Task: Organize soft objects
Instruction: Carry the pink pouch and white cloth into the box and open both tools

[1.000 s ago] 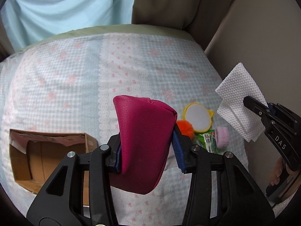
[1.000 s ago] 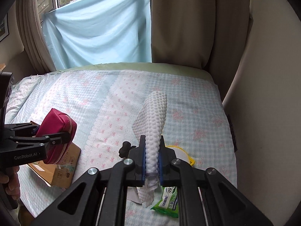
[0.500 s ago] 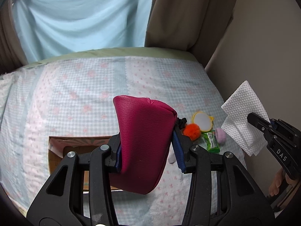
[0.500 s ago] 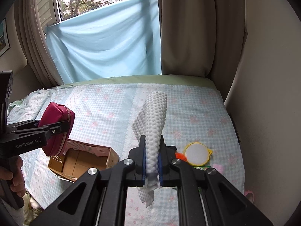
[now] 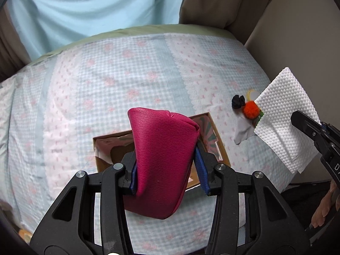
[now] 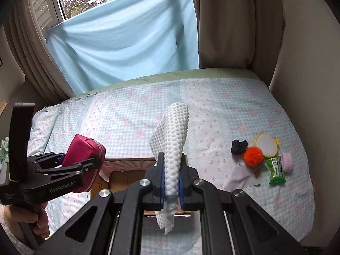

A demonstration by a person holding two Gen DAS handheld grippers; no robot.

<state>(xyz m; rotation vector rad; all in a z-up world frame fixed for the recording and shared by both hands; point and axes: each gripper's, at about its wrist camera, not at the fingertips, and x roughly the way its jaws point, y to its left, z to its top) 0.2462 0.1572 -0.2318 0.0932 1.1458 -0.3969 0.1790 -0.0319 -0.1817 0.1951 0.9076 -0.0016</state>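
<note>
Magenta leatherette, in the form of a soft zip pouch (image 5: 163, 161), fills the nearest part of the left wrist view: the left gripper (image 5: 167, 174) is clenched on it, blue pads pressing both of its sides, and the pouch hangs in the air above an open brown cardboard box (image 5: 214, 140). In the right wrist view the right gripper (image 6: 171, 182) is clamped tight on a white dimpled paper towel (image 6: 173, 146), which stands up out of the jaws, with a crumpled end hanging below them. The same box (image 6: 125, 176) lies just beyond these jaws on the pale blue gingham bedspread with pink flowers (image 6: 233, 114). A person's hand (image 6: 27, 221) holds the left gripper's handle at the lower left. Farther right on the bedspread lies a tight cluster: a thin grey cloth (image 6: 241, 175), a green wipes packet (image 6: 276, 170), an orange fluffy pom-pom (image 6: 254, 154), a black scrunchie (image 6: 239, 146), a pink knitted roll (image 6: 288, 162) and a round white pad with a yellow rim (image 6: 266, 145). Beyond the bed hang a light blue sheet (image 6: 127, 46) and brown curtains (image 6: 225, 21).
</note>
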